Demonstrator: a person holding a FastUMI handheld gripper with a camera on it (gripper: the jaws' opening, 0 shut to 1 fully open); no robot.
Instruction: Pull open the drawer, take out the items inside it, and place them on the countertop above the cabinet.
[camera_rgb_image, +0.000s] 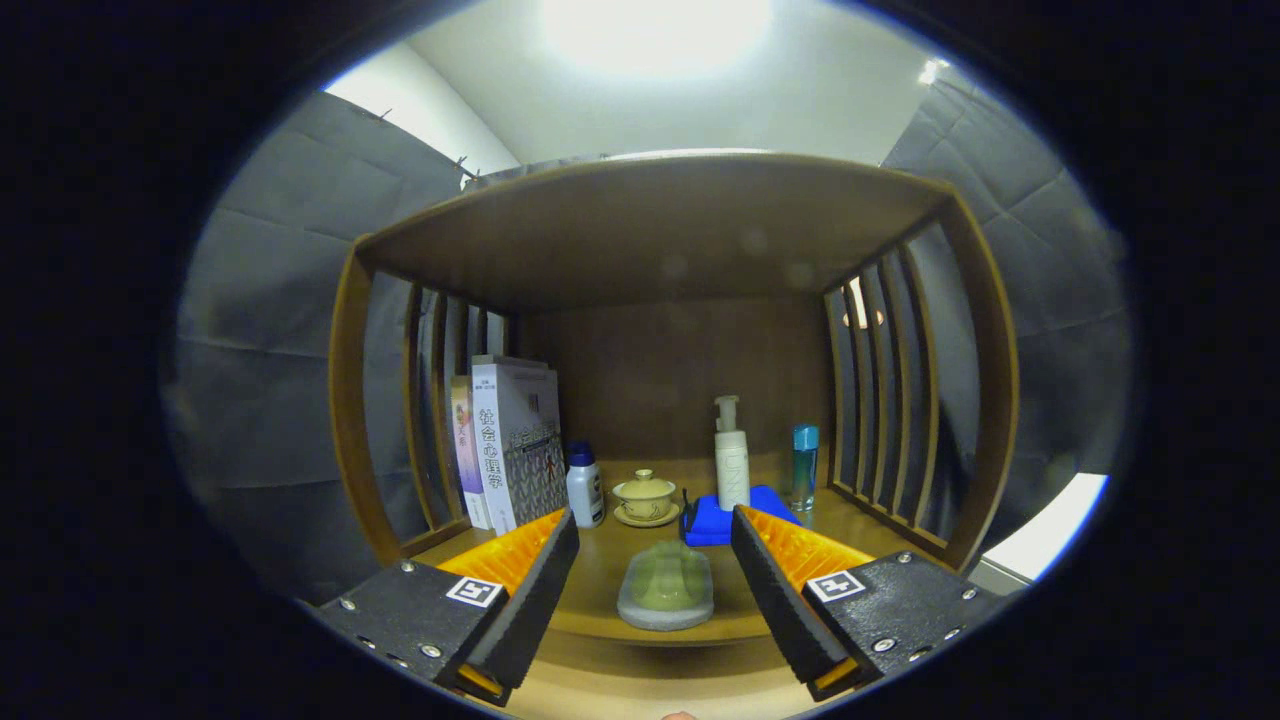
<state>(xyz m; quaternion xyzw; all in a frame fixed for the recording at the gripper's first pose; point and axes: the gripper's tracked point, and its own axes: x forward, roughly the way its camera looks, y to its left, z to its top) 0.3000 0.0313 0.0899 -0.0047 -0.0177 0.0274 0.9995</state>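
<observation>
Two fingers of the gripper (655, 575) stand wide apart and hold nothing; between them, at 12 o'clock from the tips, a pale green soap-like block on a grey dish (666, 588) lies near the front edge of the wooden shelf (600, 560). Printed black-and-white square markers sit on both finger mounts. Books (510, 440) stand upright at 10 o'clock, their spines bearing printed characters (too small to make out). The wooden cabinet (660, 230) has slatted sides, grey cloth walls behind. Beyond the fingers: a white pump bottle (731, 455) on a blue cloth (715, 520), a blue-capped clear bottle (804, 465) at 1 o'clock, a lidded teacup on a saucer (645, 497), a small white bottle (584, 485).
</observation>
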